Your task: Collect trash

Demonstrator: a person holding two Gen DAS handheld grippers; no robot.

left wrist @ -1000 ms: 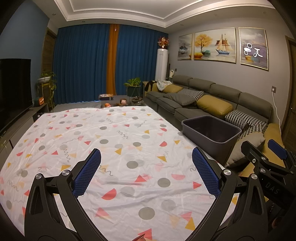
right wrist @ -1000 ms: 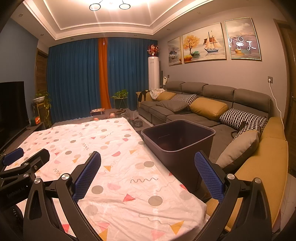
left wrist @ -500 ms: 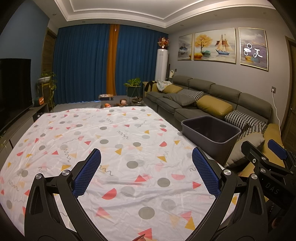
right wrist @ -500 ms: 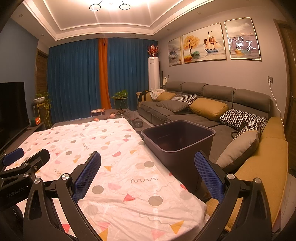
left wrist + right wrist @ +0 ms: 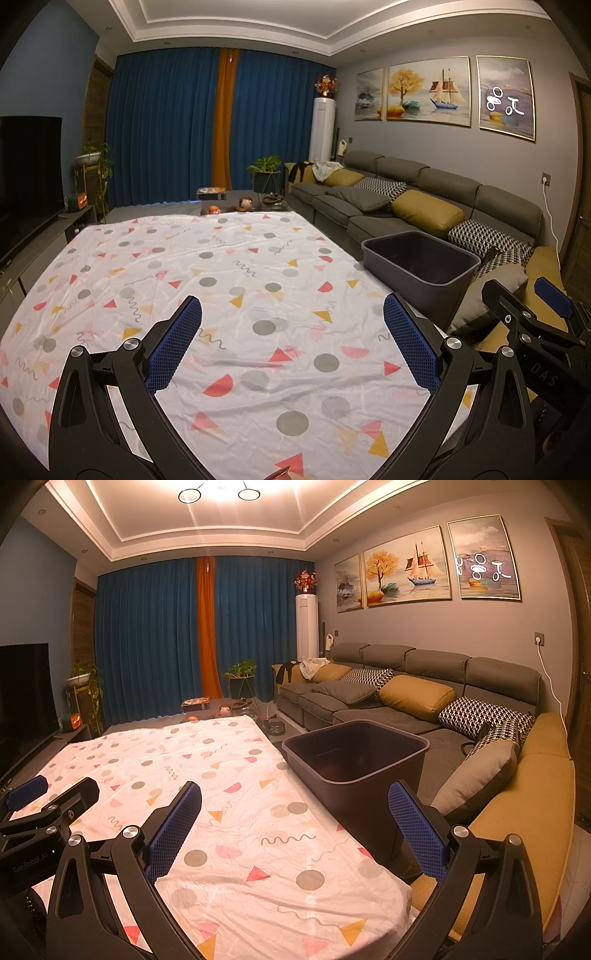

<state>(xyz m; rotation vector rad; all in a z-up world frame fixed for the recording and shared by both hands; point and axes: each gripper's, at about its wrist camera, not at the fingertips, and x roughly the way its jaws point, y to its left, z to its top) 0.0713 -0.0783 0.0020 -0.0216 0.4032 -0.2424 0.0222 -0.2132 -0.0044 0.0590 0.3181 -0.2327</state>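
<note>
- Next to the pictures from a second and half a second ago, almost nothing has changed: both grippers hold the same pose over the table, and the bin sits in the same spot.
- The left gripper (image 5: 291, 343) hangs above the patterned tablecloth (image 5: 229, 280) with its jaws wide apart — nothing between the blue pads (image 5: 173, 347).
- The right gripper (image 5: 295, 830) is likewise spread wide and empty, over the near right corner of the cloth (image 5: 236, 812).
- The dark grey bin (image 5: 354, 775) stands just beside the table's right edge, between the table and the sofa (image 5: 424, 686).
- Only the right wrist view looks down into the bin — a faint reddish shape lies at the bottom, too dim to identify.
- Only the left wrist view shows a small reddish scrap (image 5: 277, 474) at the very bottom edge of the picture, cut off by the frame.
- Each view catches the other gripper at its side: the right one (image 5: 535, 332) in the left view, the left one (image 5: 40, 812) in the right view.
</note>
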